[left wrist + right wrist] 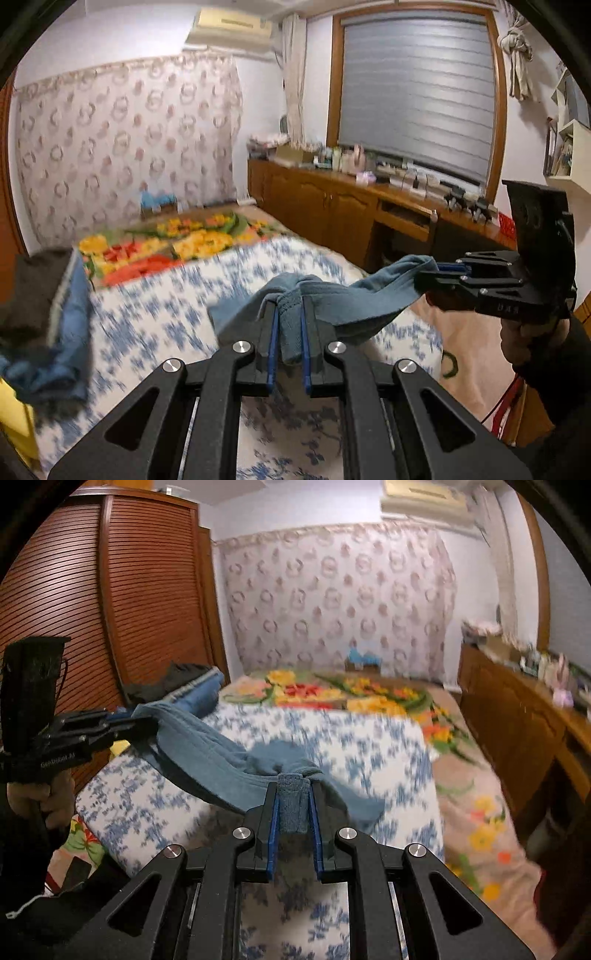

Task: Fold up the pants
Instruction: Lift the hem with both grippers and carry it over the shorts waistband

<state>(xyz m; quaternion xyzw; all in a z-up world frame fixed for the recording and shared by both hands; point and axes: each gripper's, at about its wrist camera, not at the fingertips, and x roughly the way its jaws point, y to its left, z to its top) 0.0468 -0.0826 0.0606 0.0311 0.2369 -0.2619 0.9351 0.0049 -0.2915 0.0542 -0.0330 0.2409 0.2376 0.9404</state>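
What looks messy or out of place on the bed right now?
A rumpled heap of dark and blue clothes sits at the bed's left edge. The blue pants hang bunched between the left gripper and right gripper, not flat.

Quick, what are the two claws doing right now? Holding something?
Left gripper: shut on the blue pants.
Right gripper: shut on the same blue pants.

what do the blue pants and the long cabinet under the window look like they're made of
Blue pants: soft knit, probably cotton jersey; ribbed edge, limp drape between the left gripper and right gripper. Long cabinet: wood or veneer, glossy brown panelled doors.
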